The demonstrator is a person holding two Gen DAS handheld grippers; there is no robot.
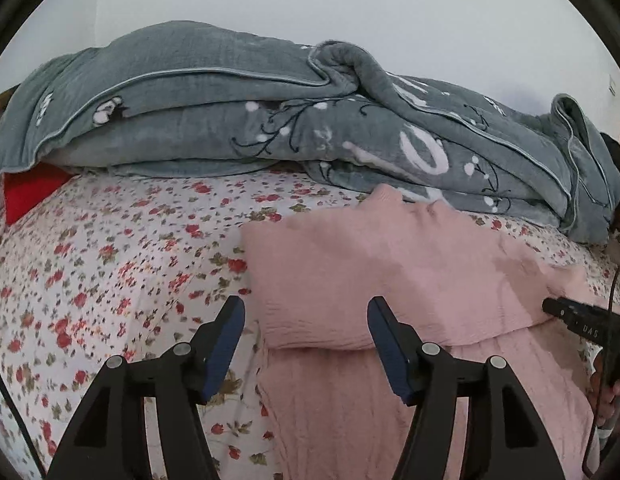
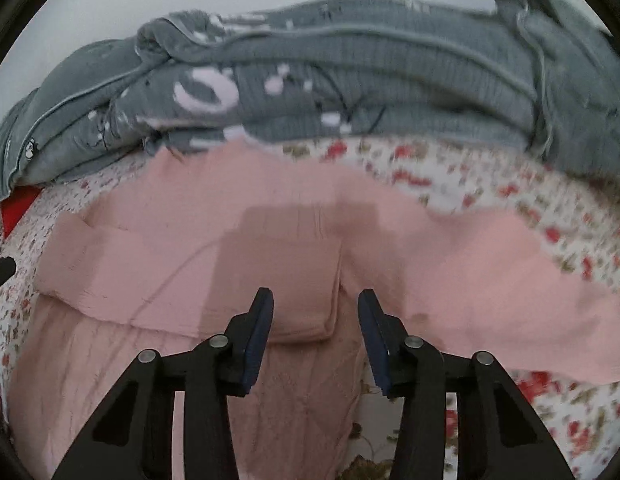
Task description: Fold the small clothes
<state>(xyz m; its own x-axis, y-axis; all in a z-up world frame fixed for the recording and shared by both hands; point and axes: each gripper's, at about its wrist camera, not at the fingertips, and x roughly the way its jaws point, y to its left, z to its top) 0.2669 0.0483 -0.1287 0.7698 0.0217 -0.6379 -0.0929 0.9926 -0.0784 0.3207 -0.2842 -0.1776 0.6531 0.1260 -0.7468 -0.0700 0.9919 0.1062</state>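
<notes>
Pink knitted sweater (image 1: 390, 280) lies on the bed's floral quilted sheet (image 1: 109, 260), one sleeve laid across the body, likely a first fold. Left gripper (image 1: 305, 344) hovers at the fold's near edge, fingers spread; right gripper (image 2: 316, 336) likewise, gripping nothing. Behind, a grey-green patterned blanket (image 1: 229, 120) sits bunched.

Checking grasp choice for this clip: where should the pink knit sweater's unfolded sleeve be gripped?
Probably at the cuff end of the pink knit sweater's outstretched sleeve, approached from the right by the open right gripper; it lies flat on the floral bedsheet, unfolded.
</notes>
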